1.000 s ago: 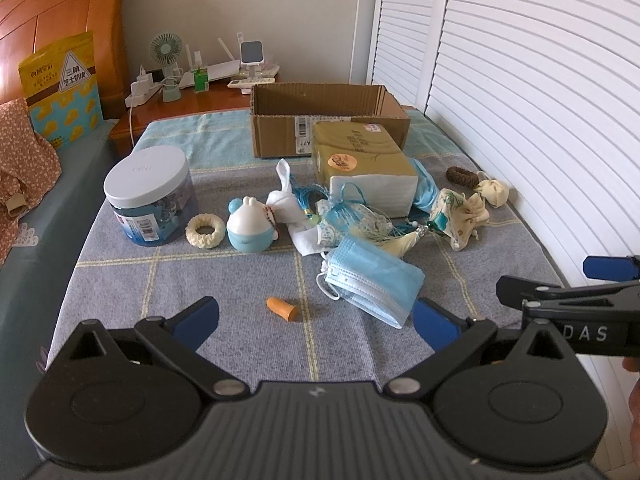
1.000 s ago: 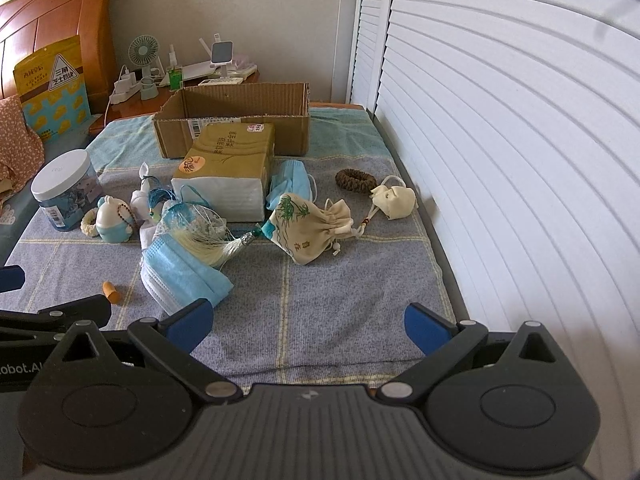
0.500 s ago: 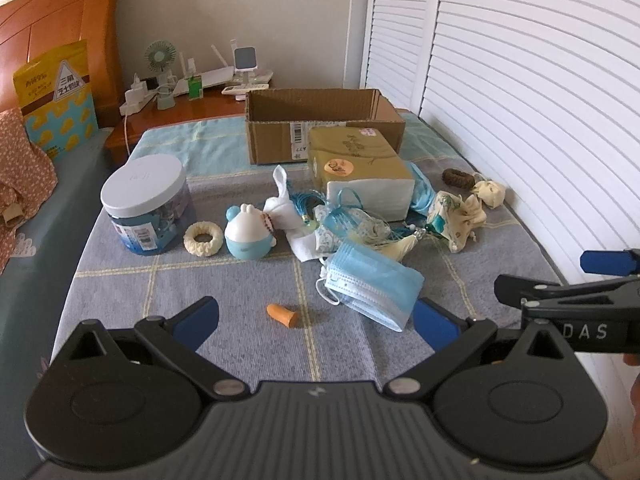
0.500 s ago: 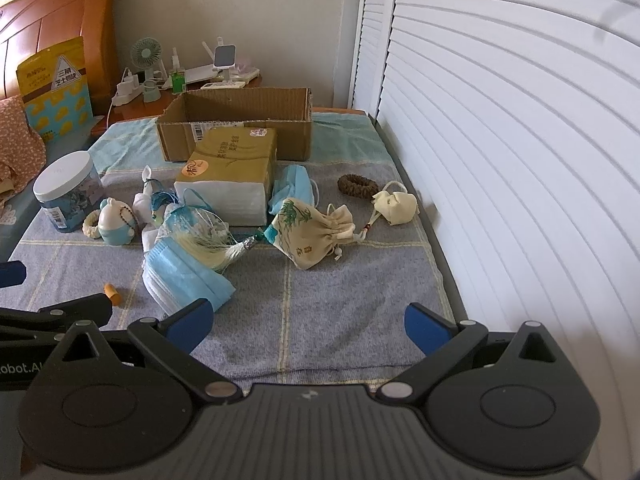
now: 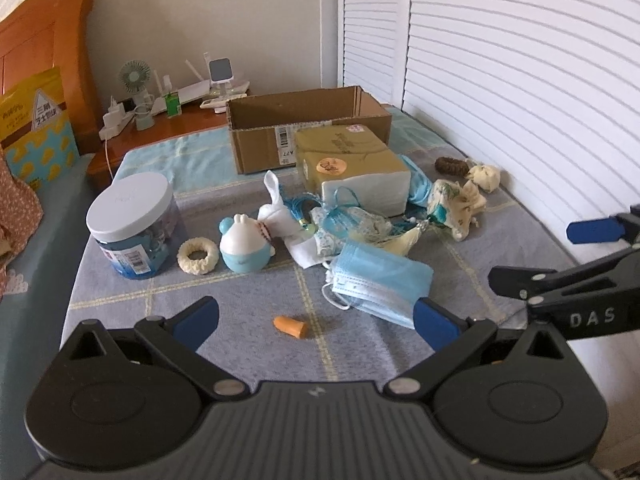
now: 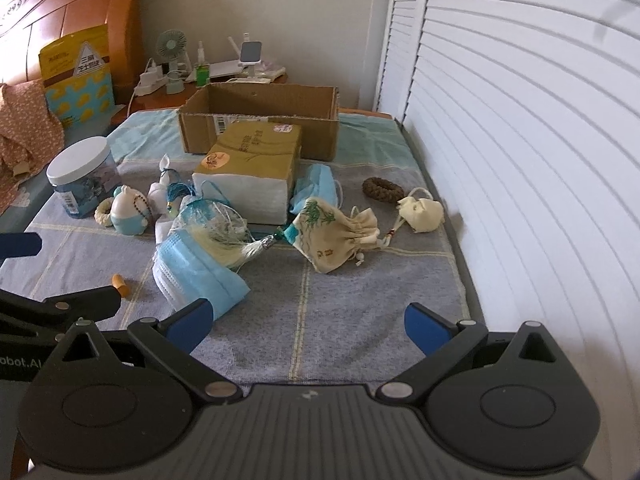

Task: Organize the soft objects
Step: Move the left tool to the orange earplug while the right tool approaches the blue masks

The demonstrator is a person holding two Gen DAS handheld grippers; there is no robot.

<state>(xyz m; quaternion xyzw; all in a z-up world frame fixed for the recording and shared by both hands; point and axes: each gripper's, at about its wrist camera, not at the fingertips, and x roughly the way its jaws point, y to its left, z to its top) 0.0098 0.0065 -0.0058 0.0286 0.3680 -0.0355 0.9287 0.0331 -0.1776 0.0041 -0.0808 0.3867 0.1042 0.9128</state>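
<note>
Grey-blue checked cloth covers the bed and carries a loose heap of soft things; nearest the left gripper lies a stack of blue face masks, and just left of the stack a small orange earplug sits alone on the cloth; the left gripper's blue-tipped jaws stand wide apart and hold nothing, hovering above the near edge of the cloth; the right gripper is likewise spread wide and empty, well short of the heap. Behind the masks a cream tassel lies across a blue mesh pouch; to the right rests a cream drawstring pouch printed with green leaves, and beyond it a smaller cream pouch near the louvred doors, with a brown woven ring just beside it. A tissue pack in olive wrapping stands in the middle, touching the front of an open cardboard box; another blue mask leans against the pack's right side. On the left stand a white-lidded jar, a cream scrunchie and a blue-and-white round toy, all close together.
</note>
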